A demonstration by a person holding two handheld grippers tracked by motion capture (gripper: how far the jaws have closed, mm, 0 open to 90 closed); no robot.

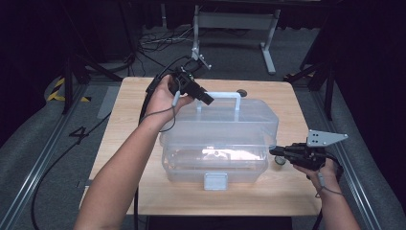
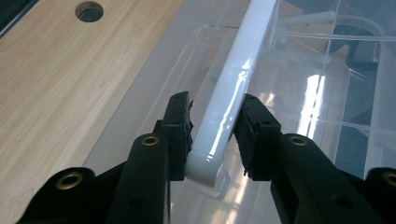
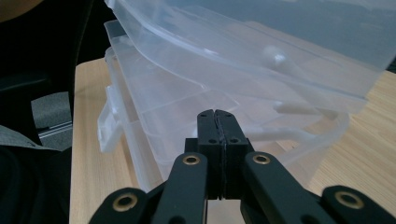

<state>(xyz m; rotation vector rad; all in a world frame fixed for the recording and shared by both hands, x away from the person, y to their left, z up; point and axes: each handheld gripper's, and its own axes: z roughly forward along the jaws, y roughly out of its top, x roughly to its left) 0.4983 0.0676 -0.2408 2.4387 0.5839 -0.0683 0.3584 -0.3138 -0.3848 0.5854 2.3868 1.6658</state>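
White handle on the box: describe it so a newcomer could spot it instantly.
On the wooden table stands a clear plastic box with its lid lifted. Along the lid's top runs the white handle, a bar whose end sits between the left gripper jaws. It is opaque and glossy, unlike the see-through lid around it.

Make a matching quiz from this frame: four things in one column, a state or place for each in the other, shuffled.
Things:
1. left gripper
2. right gripper
3. lid
4. latch

States or places:
A. jaws shut, nothing between them, at the box's right end
B. raised, a gap under its front edge
C. jaws on either side of the white handle
D. front of the box, near table edge

Pairs: 1-C, 2-A, 3-B, 4-D
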